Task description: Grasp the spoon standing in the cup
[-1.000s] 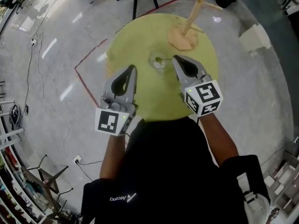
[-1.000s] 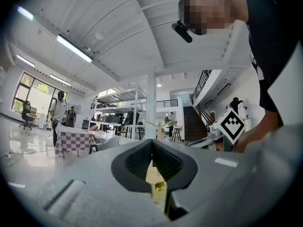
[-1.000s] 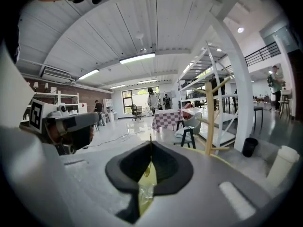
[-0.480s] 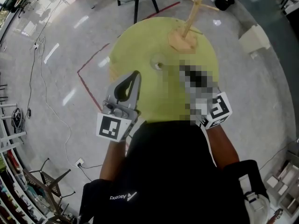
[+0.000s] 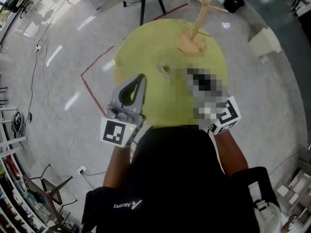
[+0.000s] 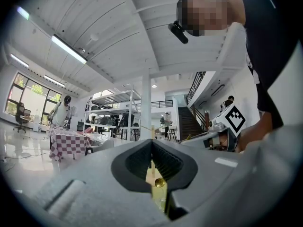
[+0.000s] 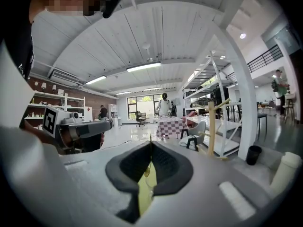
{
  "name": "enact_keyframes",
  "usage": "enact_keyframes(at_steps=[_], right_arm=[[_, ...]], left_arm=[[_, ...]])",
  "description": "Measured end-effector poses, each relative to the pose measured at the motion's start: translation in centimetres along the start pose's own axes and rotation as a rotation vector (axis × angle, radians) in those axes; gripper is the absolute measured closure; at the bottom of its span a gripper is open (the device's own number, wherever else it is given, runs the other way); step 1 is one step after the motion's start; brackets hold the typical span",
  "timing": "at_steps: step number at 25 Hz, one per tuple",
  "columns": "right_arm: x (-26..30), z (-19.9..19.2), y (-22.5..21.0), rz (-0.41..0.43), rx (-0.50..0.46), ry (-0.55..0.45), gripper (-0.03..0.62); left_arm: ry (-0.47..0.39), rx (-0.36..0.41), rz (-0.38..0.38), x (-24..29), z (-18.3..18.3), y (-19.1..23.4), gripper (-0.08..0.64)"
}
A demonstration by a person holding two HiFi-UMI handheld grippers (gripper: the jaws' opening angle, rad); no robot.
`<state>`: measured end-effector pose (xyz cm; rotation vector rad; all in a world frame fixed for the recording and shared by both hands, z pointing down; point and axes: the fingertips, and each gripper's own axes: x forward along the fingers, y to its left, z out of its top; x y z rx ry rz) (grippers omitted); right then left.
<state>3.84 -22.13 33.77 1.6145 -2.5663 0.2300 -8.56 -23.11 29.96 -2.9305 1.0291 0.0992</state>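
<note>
Over yellow table (image 5: 141,42), L tool (image 5: 141,77) & R tool (image 7: 151,144) both pressed shut, empty, flanking cup (image 5: 165,68).

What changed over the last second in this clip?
The right tongs drew back from the cup, toward the person and a little outward. Nothing was taken hold of or let go. Unchanged: the left tongs beside the cup, both tongs shut and empty, the cup on the table, and the wooden stand behind it.
</note>
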Motion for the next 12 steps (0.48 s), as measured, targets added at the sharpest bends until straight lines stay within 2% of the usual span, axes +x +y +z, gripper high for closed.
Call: enact_keyframes(at_steps=[12], right_arm=[[-0.03,-0.06,-0.35,-0.006,0.002,-0.001,0.588]], left_arm=[[0.003,0.005,0.002,0.05,-0.11,0.02,0.549]])
